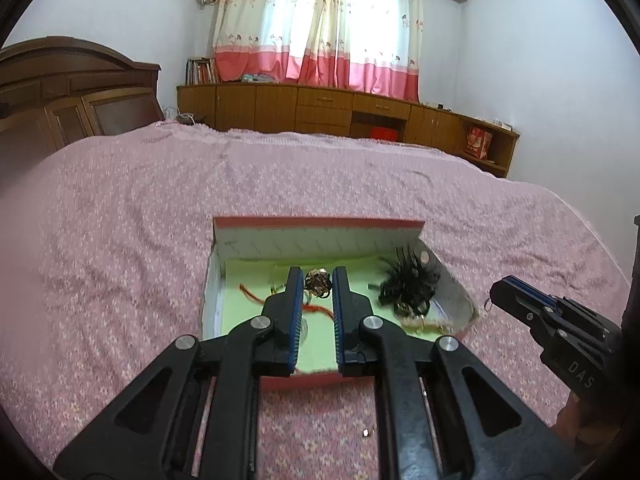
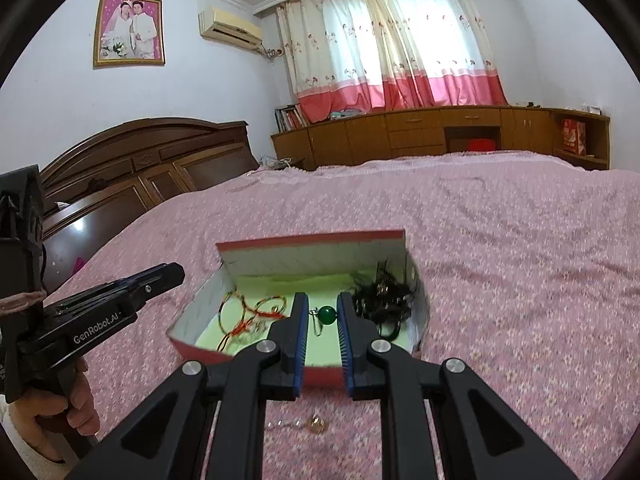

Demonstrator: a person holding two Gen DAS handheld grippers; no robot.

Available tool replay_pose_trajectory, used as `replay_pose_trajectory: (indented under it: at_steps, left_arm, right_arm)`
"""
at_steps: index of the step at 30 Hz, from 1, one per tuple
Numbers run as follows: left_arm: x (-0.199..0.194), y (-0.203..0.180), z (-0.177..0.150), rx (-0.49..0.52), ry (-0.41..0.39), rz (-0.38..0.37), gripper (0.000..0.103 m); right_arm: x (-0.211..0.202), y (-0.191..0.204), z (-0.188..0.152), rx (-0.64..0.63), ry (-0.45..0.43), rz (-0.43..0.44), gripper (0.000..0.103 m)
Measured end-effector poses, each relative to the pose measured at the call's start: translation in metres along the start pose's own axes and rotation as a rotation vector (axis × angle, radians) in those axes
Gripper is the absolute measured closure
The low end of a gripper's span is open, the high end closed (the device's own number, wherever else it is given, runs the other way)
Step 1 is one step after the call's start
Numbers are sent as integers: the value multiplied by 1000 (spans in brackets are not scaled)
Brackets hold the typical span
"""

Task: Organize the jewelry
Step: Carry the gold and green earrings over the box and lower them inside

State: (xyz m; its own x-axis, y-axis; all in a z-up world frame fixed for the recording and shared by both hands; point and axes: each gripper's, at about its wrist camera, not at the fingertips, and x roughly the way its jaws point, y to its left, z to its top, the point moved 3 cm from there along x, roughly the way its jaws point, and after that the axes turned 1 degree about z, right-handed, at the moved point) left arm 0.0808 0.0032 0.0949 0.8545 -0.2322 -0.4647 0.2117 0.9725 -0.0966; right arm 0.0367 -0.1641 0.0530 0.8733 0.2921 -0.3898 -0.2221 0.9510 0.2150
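- Small gold trinket [image 2: 318,424] lies loose on pink knitted bed cover [image 2: 520,280], near edge.
- Left gripper [image 1: 318,274]: fingers nearly shut, pinching crumpled gold ornament [image 1: 318,281].
- Right gripper [image 2: 322,300]: fingers nearly shut on round green bead with silver hook [image 2: 328,314].
- Both hang over red cardboard box with pale green floor [image 2: 312,238].
- Tip: pinch firm, lower onto bare green spot, away from red string loops [image 2: 256,312] and black feathery clump [image 2: 384,300], then let go.
- Writing: "GenRobot.AI" on left gripper, "DAS" on right gripper.

box [image 2: 280,358] red, green-lined | bead [image 2: 327,313] green | bedspread [image 2: 520,260] pink, flecked
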Motion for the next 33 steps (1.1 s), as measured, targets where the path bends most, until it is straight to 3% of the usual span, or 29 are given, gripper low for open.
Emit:
replay_pose_trajectory:
  at_steps: [14,33]
  left_arm:
    - [39,10,0,-31,30,19,97]
    - [86,23,-34,-38,208,44,97]
  right_arm:
    - [42,-19,-3,8,40,-55,87]
    - [81,-40,-29,49,208,-84,87]
